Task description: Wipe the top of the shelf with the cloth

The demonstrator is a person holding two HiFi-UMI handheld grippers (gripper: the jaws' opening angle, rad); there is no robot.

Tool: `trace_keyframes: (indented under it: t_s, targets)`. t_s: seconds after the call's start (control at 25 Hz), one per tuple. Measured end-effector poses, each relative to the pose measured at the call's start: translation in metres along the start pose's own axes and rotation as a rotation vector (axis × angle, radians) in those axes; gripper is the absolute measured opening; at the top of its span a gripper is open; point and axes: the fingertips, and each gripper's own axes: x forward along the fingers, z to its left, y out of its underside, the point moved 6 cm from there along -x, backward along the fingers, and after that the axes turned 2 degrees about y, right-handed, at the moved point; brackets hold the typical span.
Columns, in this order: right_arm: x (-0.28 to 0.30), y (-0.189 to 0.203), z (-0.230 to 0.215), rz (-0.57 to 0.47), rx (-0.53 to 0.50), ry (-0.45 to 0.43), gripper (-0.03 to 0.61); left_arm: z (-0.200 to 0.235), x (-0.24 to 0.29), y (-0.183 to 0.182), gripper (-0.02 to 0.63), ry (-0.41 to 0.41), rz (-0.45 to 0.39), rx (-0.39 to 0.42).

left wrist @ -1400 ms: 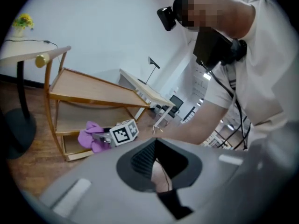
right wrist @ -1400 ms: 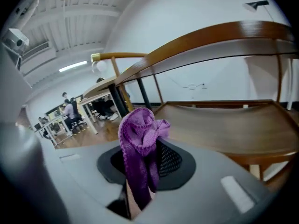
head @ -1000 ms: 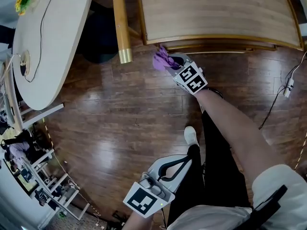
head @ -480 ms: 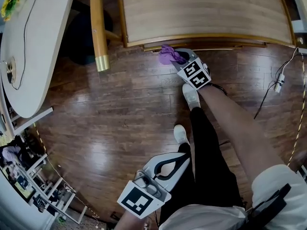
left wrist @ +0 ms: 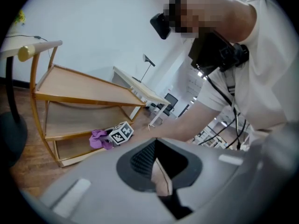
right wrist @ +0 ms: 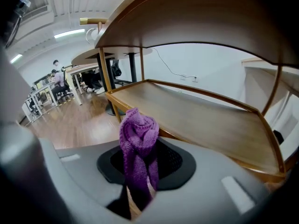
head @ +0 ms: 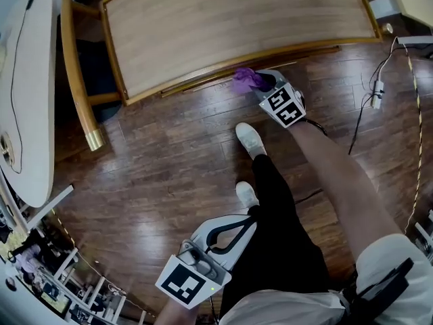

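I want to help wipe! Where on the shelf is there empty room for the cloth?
The whole shelf top is bare, rim to rim. The board under it is bare too. It is only crowded at the front edge, where the right gripper holds the purple cloth.

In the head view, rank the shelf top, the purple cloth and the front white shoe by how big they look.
1. shelf top, by far the largest.
2 and 3. front white shoe and purple cloth: they look about alike, too close to rank.
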Motion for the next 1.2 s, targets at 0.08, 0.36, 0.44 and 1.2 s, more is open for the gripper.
trace_keyframes:
  t_s: [0.08, 0.36, 0.44, 1.2]
  targets:
    - [-0.013, 0.013, -0.020, 0.015, 0.010, 0.035, 0.095, -0.001, 0.010, -0.003, 0.017, 0.017, 0.010, 0.003]
    - [-0.062, 0.072, -0.103, 0.095, 0.065, 0.185, 0.095, 0.003, 0.039, -0.011, 0.017, 0.084, 0.059, 0.030]
    - [-0.078, 0.084, -0.128, 0.116, 0.075, 0.225, 0.095, 0.005, 0.046, -0.012, 0.017, 0.091, 0.067, 0.028]
    - [-0.147, 0.152, -0.220, 0.254, 0.129, 0.424, 0.094, 0.008, 0.067, -0.023, 0.017, 0.073, 0.070, 0.047]
